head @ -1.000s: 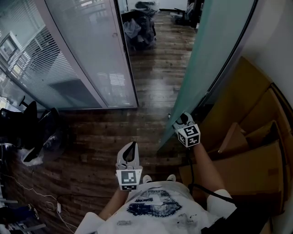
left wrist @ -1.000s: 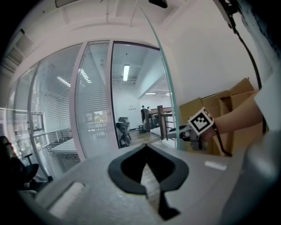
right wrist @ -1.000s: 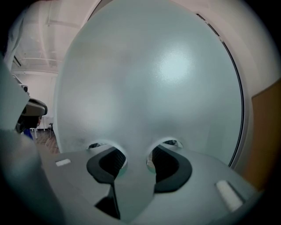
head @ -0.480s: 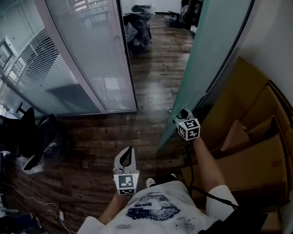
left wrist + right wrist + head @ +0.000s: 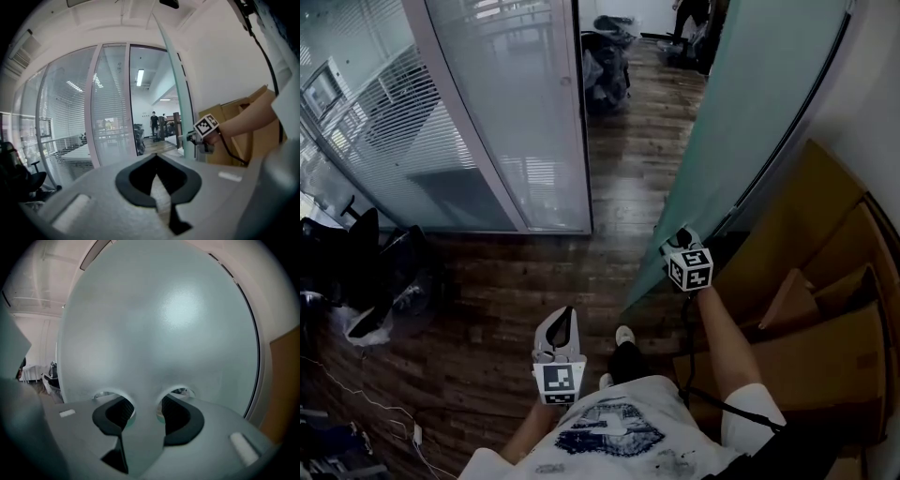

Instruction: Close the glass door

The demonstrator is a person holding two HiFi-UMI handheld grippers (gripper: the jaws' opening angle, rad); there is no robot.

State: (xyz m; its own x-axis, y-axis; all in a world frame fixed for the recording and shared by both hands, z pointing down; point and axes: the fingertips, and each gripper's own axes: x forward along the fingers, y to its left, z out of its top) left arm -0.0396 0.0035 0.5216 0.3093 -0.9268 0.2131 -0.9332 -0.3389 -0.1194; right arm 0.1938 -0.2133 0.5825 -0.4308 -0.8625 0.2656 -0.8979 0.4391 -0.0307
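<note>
Glass door (image 5: 741,112) stands open on the right, a tall frosted pane, upright, its free edge turned in towards the person. Nearest in, the left gripper (image 5: 566,317) hangs low by the body, jaws closed to a slit on nothing, well apart from the door. Further out, the right gripper (image 5: 675,242) is the one on the job. It sits low at the pane's free edge, jaws spread wide, with the frosted face square across its tips and nothing clamped; contact I can't call. Beyond, the doorway gap opens leftward to the dark door post (image 5: 584,141) of the glass partition (image 5: 487,112). By my read, the free edge must swing left and away to meet that post.
</note>
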